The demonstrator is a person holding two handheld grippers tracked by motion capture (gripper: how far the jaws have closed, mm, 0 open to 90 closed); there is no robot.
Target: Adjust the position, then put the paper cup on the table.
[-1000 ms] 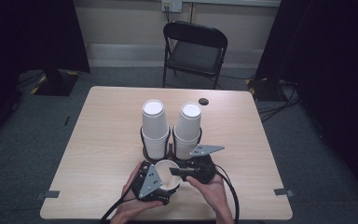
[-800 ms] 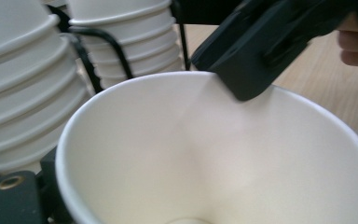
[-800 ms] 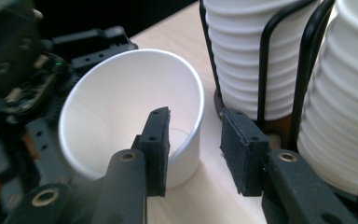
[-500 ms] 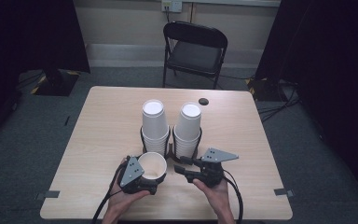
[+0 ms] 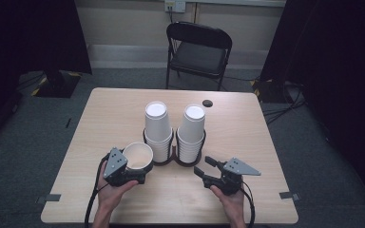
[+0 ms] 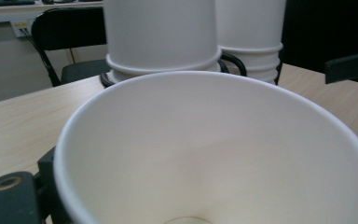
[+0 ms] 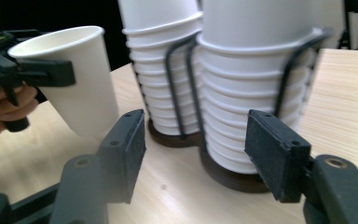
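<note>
**Black handheld grippers with grey plates and trailing cables**

Each bare forearm ends in a hand around a black, blocky tool. The left gripper (image 5: 135, 175) and the right gripper (image 5: 203, 166) each carry a grey three-cornered plate on top, dotted with small dark holes. A black cable trails from each toward the table's near edge. In the right gripper view the jaws end in flat rectangular black pads, and a brass-ringed screw hole sits in each arm behind them.

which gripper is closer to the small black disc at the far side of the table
Right. The right gripper sits at the near edge, below the black disc; the left gripper, holding a paper cup, is farther left.
</note>
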